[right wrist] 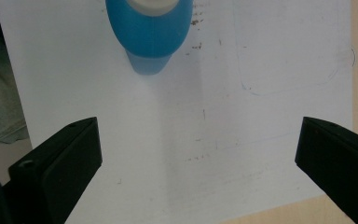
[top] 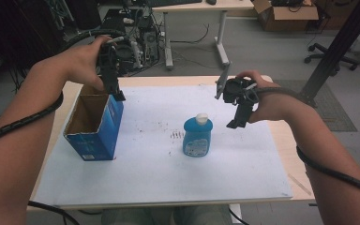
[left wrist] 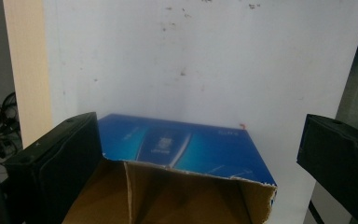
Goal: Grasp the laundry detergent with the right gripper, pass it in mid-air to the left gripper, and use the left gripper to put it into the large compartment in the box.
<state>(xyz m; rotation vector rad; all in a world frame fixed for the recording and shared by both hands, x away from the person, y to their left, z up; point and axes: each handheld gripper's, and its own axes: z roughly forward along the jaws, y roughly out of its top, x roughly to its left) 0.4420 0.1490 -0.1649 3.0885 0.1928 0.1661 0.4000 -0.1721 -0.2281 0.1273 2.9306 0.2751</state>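
Wooden table [top: 281, 140], pale, standing on a grey floor; desk and cardboard boxes further back in the high view. White sheet [top: 150, 168] spread flat over most of the tabletop, speckled with small dark marks near the middle.

Blue carton [top: 95, 123] upright on the left part of the sheet, top torn open, brown inside bare and showing nothing within. In the left gripper view [left wrist: 182, 149]: printed blue side facing up the picture, ragged cardboard edge below it.

Blue bottle [top: 198, 136] with a white cap, upright near the middle of the sheet, well apart from the carton, on the right of it. In the right gripper view [right wrist: 150, 35]: at the top edge, ahead of the jaws and to the left of their gap, standing clear of both.

Left gripper [top: 117, 93] above the carton's far right corner, pointing down at the open top. Jaws spread wide, astride the carton's mouth, gripping nothing.

Right gripper [top: 236, 123] raised over the sheet, just right of the bottle, not touching it. Jaws wide apart, nothing between them but bare sheet.
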